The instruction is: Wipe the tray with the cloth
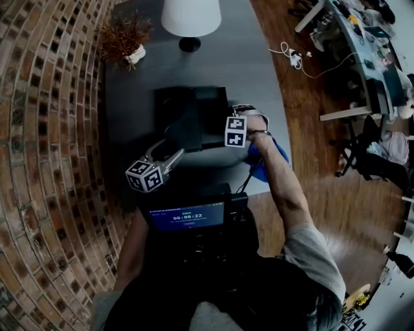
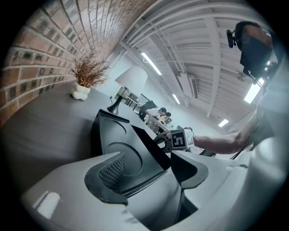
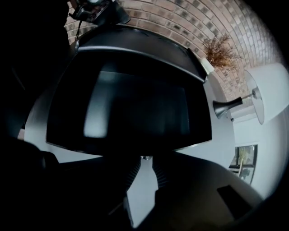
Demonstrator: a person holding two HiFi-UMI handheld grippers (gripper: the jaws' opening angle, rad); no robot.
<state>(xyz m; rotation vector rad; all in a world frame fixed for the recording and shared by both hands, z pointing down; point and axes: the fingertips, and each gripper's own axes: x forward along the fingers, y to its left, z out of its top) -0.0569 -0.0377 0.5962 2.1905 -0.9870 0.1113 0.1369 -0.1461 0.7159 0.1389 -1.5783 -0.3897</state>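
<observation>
The tray (image 1: 206,110) is glossy black. The table (image 1: 252,58) is a matte dark grey. The brick wall (image 1: 45,129) is red-brown, crossed by a regular grid of pale mortar lines. The lamp shade (image 1: 191,16) is white and the lamp base (image 1: 189,44) is black. The dried plant (image 1: 123,35) is rust-brown in a white pot (image 1: 136,55). The left gripper (image 2: 151,173) is pale grey with black ribbed pads (image 2: 112,173). The right gripper (image 3: 144,159) looks near-black in shadow. The left marker cube (image 1: 143,176) and the right marker cube (image 1: 235,131) are white with black square patterns. A bright blue patch is possibly the cloth (image 1: 266,165). The floor (image 1: 323,194) is warm brown wood.
</observation>
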